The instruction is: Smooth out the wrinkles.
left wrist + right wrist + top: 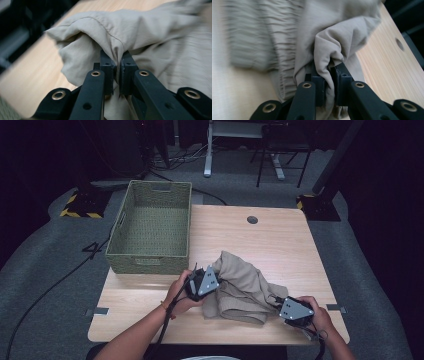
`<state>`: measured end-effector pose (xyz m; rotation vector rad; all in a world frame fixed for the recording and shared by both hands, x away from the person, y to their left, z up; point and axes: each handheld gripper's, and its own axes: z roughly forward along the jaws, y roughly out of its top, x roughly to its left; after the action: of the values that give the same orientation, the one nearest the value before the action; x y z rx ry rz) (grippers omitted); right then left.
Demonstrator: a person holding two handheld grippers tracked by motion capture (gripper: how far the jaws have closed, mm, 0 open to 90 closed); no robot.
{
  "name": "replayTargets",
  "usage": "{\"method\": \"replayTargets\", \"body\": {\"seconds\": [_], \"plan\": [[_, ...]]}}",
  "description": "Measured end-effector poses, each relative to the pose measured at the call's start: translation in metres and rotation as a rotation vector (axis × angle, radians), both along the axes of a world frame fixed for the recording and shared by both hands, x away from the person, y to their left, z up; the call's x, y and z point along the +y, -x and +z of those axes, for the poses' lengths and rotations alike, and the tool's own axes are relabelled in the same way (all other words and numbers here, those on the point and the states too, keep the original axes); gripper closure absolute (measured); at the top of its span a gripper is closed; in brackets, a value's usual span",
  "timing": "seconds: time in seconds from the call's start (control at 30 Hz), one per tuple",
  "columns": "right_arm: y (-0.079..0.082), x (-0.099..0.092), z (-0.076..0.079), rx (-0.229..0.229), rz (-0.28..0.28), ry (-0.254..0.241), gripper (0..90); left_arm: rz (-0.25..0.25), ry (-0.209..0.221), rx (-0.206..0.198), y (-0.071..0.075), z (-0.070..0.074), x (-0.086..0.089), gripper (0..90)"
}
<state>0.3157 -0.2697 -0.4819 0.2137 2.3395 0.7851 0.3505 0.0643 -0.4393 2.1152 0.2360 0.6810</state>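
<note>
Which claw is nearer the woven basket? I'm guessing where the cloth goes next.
Left. The left claw grips the beige cloth just below the basket; the right claw grips the cloth's far corner, well away.

The beige garment point(243, 287) is thin matt woven cloth, creased, with a stitched seam, lying on a table point(280, 240) of pale smooth wood-grain laminate, while at ten o'clock from it stands a basket point(151, 262) of rough green woven fibre, and the tongs point(118, 67) are matt black plastic with brass-coloured rivets.
</note>
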Motion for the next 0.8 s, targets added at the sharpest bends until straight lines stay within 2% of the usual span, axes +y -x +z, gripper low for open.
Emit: {"method": "replayTargets", "body": {"seconds": [0.03, 0.07, 0.1, 0.2, 0.27, 0.3, 0.33, 0.37, 0.4, 0.43, 0.5, 0.53, 0.57, 0.63, 0.7, 0.73, 0.77, 0.8], "plan": [[-0.002, -0.001, -0.001, -0.004, -0.028, -0.003, 81.2, -0.037, -0.039, -0.055, 0.008, -0.002, 0.001, 84.1], [-0.004, -0.002, -0.002, 0.002, -0.046, -0.009, 81.2, -0.066, -0.080, -0.084, 0.014, -0.004, 0.001, 84.1], [-0.005, -0.003, -0.003, 0.002, -0.065, -0.009, 81.2, -0.105, -0.107, -0.077, 0.019, -0.008, 0.003, 84.1], [-0.009, -0.007, -0.005, 0.005, -0.104, -0.014, 81.2, -0.144, -0.206, -0.012, 0.026, -0.024, 0.007, 84.0], [-0.009, -0.007, -0.007, 0.004, -0.105, -0.021, 81.4, -0.157, -0.251, 0.067, 0.025, -0.033, 0.009, 82.4], [-0.009, -0.007, -0.007, 0.005, -0.107, -0.022, 81.5, -0.147, -0.277, 0.105, 0.025, -0.038, 0.010, 80.8], [-0.009, -0.007, -0.007, 0.001, -0.108, -0.022, 81.7, -0.141, -0.269, 0.140, 0.025, -0.041, 0.011, 77.9], [-0.009, -0.006, -0.008, -0.001, -0.104, -0.019, 81.7, -0.121, -0.237, 0.191, 0.022, -0.042, 0.013, 69.2], [-0.009, -0.007, -0.008, -0.003, -0.100, -0.020, 81.8, -0.076, -0.181, 0.246, 0.017, -0.038, 0.016, 54.9], [-0.009, -0.008, -0.009, -0.006, -0.098, -0.027, 81.8, -0.043, -0.129, 0.268, 0.014, -0.034, 0.018, 40.4], [-0.009, -0.009, -0.010, -0.008, -0.093, -0.034, 81.9, 0.034, 0.018, 0.326, 0.005, -0.018, 0.026, 28.1], [-0.009, -0.009, -0.010, -0.010, -0.089, -0.036, 81.9, 0.076, 0.071, 0.361, -0.002, -0.010, 0.028, 23.3], [-0.009, -0.010, -0.010, -0.020, -0.076, -0.033, 82.0, 0.105, 0.084, 0.370, -0.007, -0.006, 0.029, 21.9], [-0.009, -0.012, -0.011, -0.016, -0.066, -0.040, 82.0, 0.133, 0.070, 0.376, -0.013, -0.005, 0.028, 21.1], [-0.010, -0.014, -0.011, -0.015, -0.052, -0.049, 82.1, 0.157, 0.064, 0.422, -0.020, -0.011, 0.022, 21.1], [-0.011, -0.015, -0.011, -0.015, -0.045, -0.046, 82.1, 0.172, 0.047, 0.453, -0.024, -0.017, 0.017, 21.1], [-0.011, -0.016, -0.011, -0.013, -0.041, -0.041, 82.1, 0.171, 0.043, 0.464, -0.026, -0.021, 0.015, 21.2], [-0.011, -0.016, -0.011, -0.012, -0.035, -0.037, 82.1, 0.176, 0.036, 0.495, -0.029, -0.025, 0.011, 21.4]]}}
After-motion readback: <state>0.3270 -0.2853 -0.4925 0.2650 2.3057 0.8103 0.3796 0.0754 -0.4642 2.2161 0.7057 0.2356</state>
